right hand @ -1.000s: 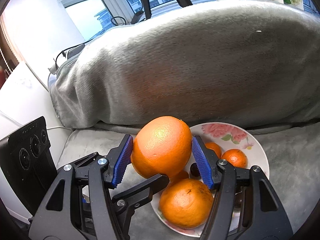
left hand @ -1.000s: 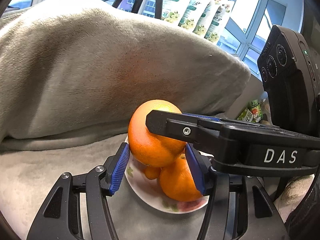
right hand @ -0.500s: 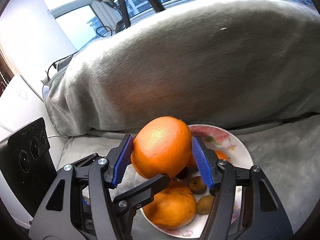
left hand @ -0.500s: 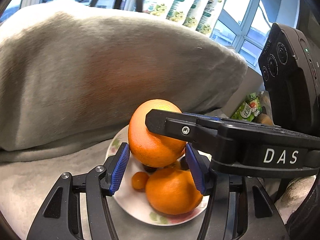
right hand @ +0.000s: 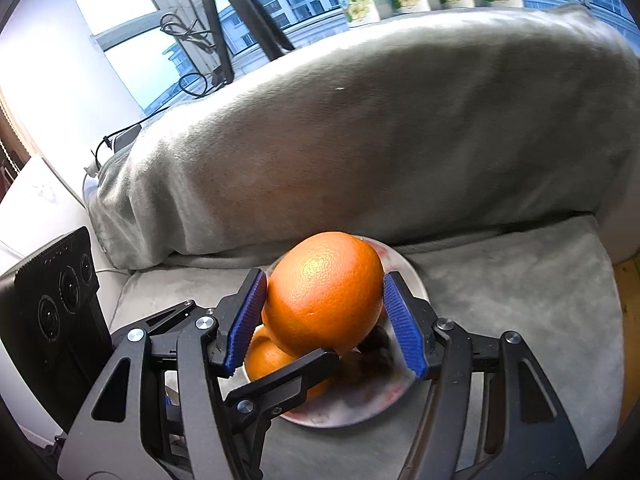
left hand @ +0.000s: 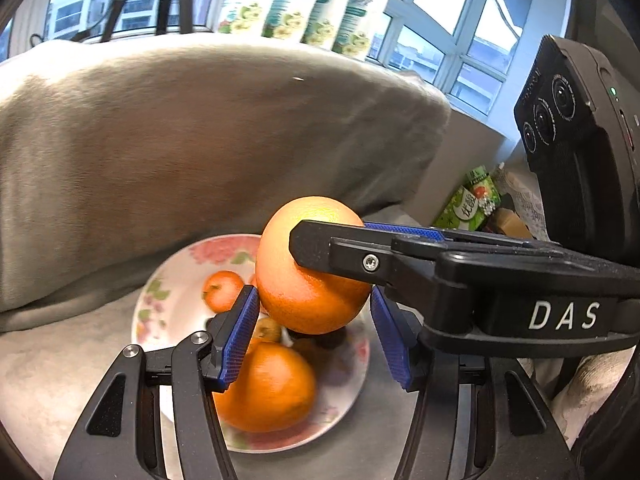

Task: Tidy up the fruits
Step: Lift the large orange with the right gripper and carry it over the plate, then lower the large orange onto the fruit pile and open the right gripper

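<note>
Gripping from two directions at once, both tools are clamped on the same large round orange fruit (right hand: 324, 294), which hangs in the air above the white floral-patterned plate (left hand: 168, 292) and not on it. The right hand-held gripper (right hand: 324, 312) presses its blue ribbed pads (right hand: 246, 320) against the fruit's left and right flanks, while the left hand-held gripper (left hand: 310, 336) has its own blue pads beside the lower half of the same fruit; in the left wrist view the right tool's black finger crosses in front and lies against the fruit's upper face. Sharing the load this way is probably meant to keep a heavy, smooth ball from rolling out of a single pair of pads. The plate sits on the grey plush cover of a seat, just in front of a big grey blanket-draped bolster (right hand: 380, 128), and already carries a second large orange (left hand: 264, 388), a small mandarin (left hand: 222, 290) and some darker small fruits that are too blurred to name. Both tools point forward and downward toward the plate, crossing each other at an angle, the left entering from the lower left in the right wrist view. Judging by the crowded plate, the held fruit is either being taken off or looking for a free spot.
</note>
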The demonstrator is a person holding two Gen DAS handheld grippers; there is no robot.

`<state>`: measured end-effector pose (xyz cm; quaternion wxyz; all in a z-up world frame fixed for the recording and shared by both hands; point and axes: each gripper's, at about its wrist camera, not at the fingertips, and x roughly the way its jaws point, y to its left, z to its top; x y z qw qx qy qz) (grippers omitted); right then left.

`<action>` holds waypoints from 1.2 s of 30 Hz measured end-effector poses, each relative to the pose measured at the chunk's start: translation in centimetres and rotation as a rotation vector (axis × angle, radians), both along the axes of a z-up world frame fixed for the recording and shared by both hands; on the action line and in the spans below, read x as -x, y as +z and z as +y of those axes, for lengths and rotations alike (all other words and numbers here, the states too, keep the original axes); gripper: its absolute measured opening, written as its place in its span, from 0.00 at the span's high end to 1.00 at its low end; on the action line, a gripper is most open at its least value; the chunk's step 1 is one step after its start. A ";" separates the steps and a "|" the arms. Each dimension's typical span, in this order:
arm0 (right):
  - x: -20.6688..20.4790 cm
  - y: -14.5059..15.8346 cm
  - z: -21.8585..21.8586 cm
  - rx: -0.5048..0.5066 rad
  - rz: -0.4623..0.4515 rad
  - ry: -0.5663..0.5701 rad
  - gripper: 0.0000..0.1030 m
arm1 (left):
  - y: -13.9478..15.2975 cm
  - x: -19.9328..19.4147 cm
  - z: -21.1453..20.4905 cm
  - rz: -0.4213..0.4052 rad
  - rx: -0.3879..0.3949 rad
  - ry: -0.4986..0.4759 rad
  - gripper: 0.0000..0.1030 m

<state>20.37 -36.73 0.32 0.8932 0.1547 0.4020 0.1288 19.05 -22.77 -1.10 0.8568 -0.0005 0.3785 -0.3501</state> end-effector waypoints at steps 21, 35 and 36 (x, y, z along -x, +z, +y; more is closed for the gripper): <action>-0.8 -2.3 -3.6 -0.069 0.055 -0.036 0.42 | -1.8 -0.4 -2.3 0.029 -0.070 0.005 0.45; -0.6 -2.3 -3.9 -0.049 0.055 -0.041 0.51 | -1.9 -0.1 -2.4 0.021 -0.066 0.003 0.45; -0.6 -2.3 -3.9 -0.043 0.055 -0.042 0.51 | -1.8 -0.1 -2.4 0.019 -0.068 0.004 0.45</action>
